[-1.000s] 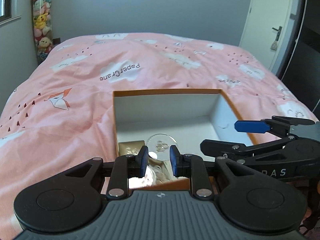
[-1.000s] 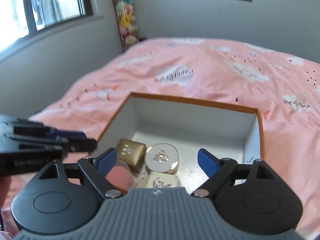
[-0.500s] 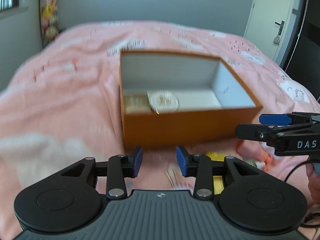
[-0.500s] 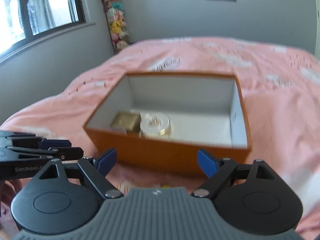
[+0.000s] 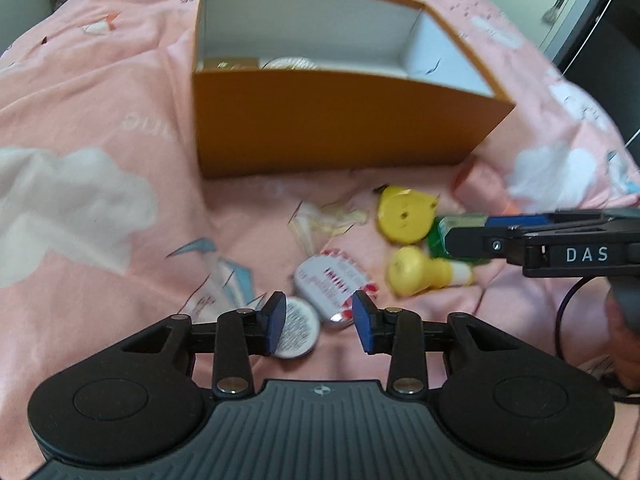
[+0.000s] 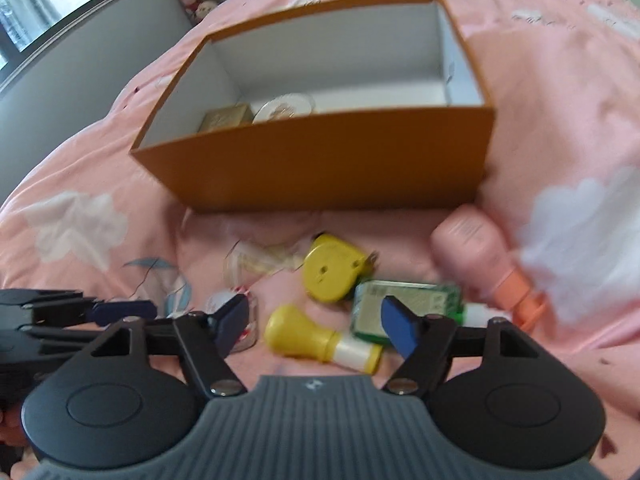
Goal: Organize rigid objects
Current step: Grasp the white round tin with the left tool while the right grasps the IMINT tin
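An orange box (image 5: 336, 120) with white walls sits on the pink bed, holding a gold case (image 6: 226, 118) and a round compact (image 6: 286, 108). Loose items lie in front of it. My left gripper (image 5: 318, 320) hovers low over a round white tin (image 5: 298, 328) and an oval tin (image 5: 332, 280); its jaws are opening and touch neither. My right gripper (image 6: 316, 320) is closing around a yellow bulb-shaped bottle (image 6: 304, 336), which lies between the pads without contact. Its right finger covers part of a green box (image 6: 408, 300).
A yellow round case (image 6: 330, 274), a pink bottle with an orange cap (image 6: 472, 244) and a clear plastic bag (image 5: 324, 220) lie near the box's front wall. Plush toys stand in the far corner; a door is at the far right.
Both grippers pulled back from over the box and dropped toward the loose items in front of it. The left jaws widened from nearly shut. The right jaws narrowed.
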Action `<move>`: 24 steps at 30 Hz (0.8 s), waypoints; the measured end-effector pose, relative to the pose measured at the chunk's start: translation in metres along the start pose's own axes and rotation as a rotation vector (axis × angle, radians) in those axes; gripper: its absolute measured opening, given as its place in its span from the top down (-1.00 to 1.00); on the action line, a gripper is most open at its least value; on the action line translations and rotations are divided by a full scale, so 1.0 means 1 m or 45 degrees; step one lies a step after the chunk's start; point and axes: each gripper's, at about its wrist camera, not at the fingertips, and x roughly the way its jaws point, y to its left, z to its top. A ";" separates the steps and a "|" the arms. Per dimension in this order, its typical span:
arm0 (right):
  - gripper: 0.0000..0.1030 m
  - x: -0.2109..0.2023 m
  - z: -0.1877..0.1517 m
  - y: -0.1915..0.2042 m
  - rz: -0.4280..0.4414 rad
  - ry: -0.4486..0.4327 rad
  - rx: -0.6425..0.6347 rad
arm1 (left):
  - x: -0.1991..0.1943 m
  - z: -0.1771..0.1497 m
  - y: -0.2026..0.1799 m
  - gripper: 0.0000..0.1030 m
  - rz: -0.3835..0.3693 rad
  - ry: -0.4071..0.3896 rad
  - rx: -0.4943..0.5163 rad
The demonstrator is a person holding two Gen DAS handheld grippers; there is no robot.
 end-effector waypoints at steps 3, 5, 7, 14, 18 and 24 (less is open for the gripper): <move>-0.22 0.006 0.001 0.011 0.035 0.012 -0.074 | 0.005 -0.003 0.001 -0.08 0.048 0.037 0.015; -0.22 0.010 0.003 0.020 0.047 0.013 -0.126 | 0.009 -0.007 0.003 -0.08 0.086 0.032 0.021; -0.22 0.014 0.006 0.029 0.054 0.011 -0.174 | 0.016 -0.009 0.006 -0.20 0.141 0.072 0.018; -0.34 0.030 0.010 0.038 0.089 0.065 -0.208 | 0.027 -0.010 0.013 -0.26 0.078 0.098 -0.010; -0.11 0.040 0.013 0.040 0.088 0.106 -0.210 | 0.033 -0.010 0.018 -0.23 0.052 0.111 -0.042; 0.12 0.052 0.018 0.049 0.126 0.143 -0.246 | 0.037 -0.012 0.020 0.10 0.033 0.119 -0.083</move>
